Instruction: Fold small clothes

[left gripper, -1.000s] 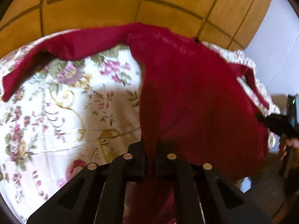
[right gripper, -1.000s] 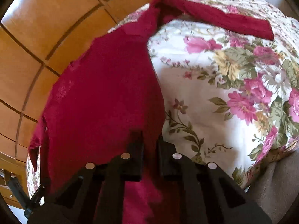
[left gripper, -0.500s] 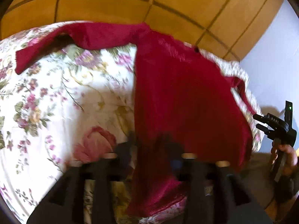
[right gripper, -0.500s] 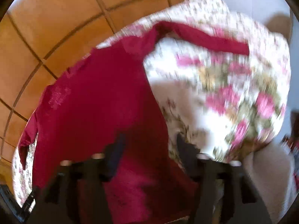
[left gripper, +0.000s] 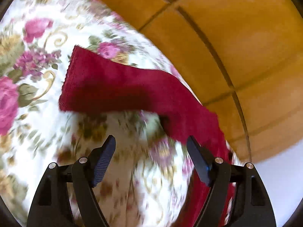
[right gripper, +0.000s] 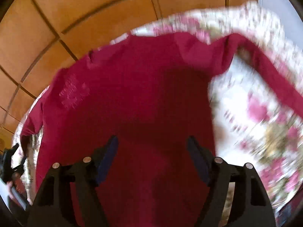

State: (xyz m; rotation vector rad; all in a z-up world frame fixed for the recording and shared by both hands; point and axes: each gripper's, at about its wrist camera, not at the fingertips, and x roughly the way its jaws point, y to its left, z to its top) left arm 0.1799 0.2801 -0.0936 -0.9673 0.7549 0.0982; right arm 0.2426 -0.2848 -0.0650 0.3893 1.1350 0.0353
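Note:
A dark red long-sleeved top (right gripper: 136,98) lies spread flat on a floral cloth-covered surface (right gripper: 246,113). In the right wrist view my right gripper (right gripper: 152,143) is open and empty above the top's lower body; one sleeve (right gripper: 269,71) runs off to the right. In the left wrist view my left gripper (left gripper: 150,143) is open and empty above the floral cloth (left gripper: 37,66), and the top's other sleeve (left gripper: 117,89) lies stretched out just beyond the fingertips, its cuff to the left.
Orange floor tiles (left gripper: 236,47) lie beyond the far edge of the covered surface. The left gripper and the hand holding it show at the left edge of the right wrist view (right gripper: 7,162).
Both grippers were shut on the top's bottom hem and have opened and let go. The left gripper swung left toward the sleeve; the right one pulled back over the body.

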